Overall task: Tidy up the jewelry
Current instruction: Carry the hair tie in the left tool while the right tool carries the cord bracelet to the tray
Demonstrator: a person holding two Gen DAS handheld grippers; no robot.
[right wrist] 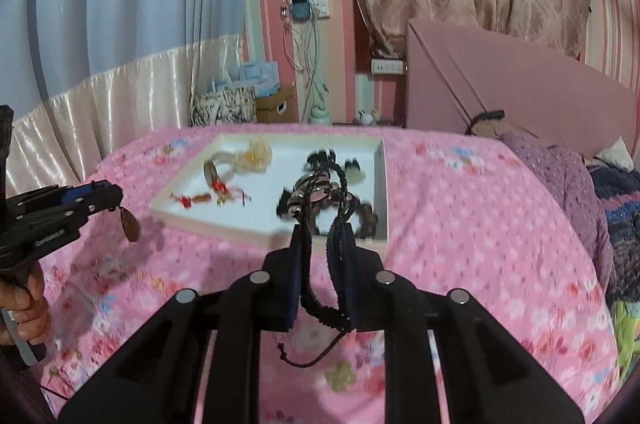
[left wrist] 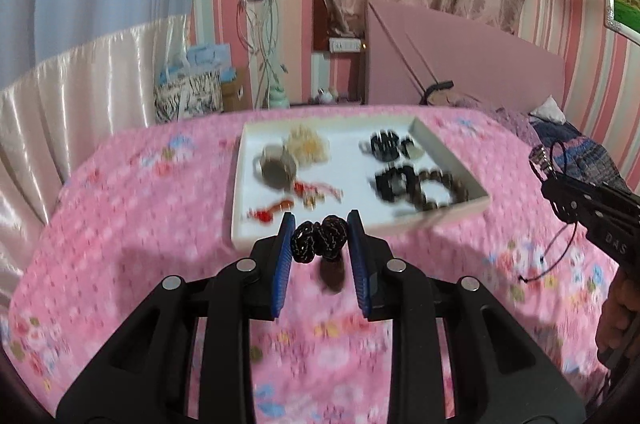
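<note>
Fingers of the left gripper (left wrist: 320, 224) are closed on a black knotted cord ornament with a brown pendant (left wrist: 320, 238), held above the pink floral bedspread (left wrist: 140, 224). A black braided cord bracelet with metal rings (right wrist: 320, 191) is clamped by the right gripper (right wrist: 322, 232). Beyond both, a white shallow rectangular tray (left wrist: 240, 191) of blurred jewelry is seen on the bed.

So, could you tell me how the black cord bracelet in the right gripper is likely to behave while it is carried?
Probably floppy: the bracelet droops in loops from the right gripper. Its loose cord tail hangs below, so it may swing or snag. The metal rings likely make that end heavier, so it could slip.
</note>
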